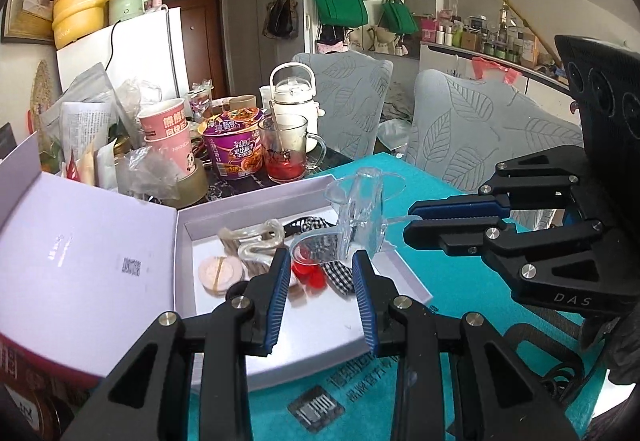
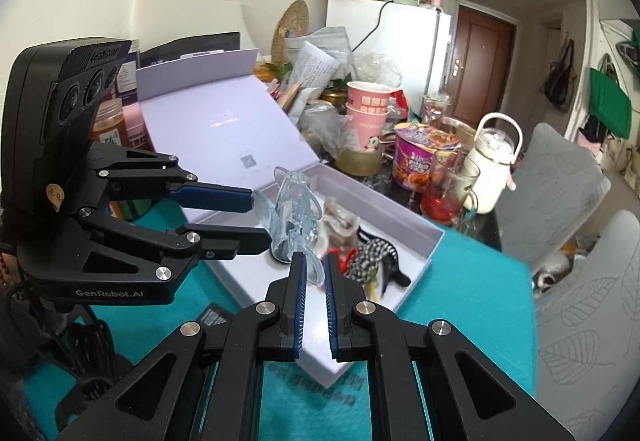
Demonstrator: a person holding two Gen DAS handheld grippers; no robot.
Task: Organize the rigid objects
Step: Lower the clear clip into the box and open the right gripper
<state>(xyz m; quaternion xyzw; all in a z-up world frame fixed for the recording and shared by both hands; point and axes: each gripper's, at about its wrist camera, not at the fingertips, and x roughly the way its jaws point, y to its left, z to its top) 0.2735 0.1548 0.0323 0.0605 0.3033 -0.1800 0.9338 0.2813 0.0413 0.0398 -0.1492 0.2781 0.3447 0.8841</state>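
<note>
Both grippers hold one clear plastic piece point(image 1: 360, 217) above the open white box point(image 1: 224, 337). The left gripper point(image 1: 322, 261) pinches its lower edge; the right gripper point(image 2: 316, 265) clamps what looks like a thin rim. Clutter crowds the box's far side; bare teal cloth point(image 1: 460, 281) lies beside its right edge.

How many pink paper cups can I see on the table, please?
2. The upper pink cup sits nested inside the lower pink cup, behind the tape roll, left of the purple noodle bowl. More may hide in the clutter.
</note>
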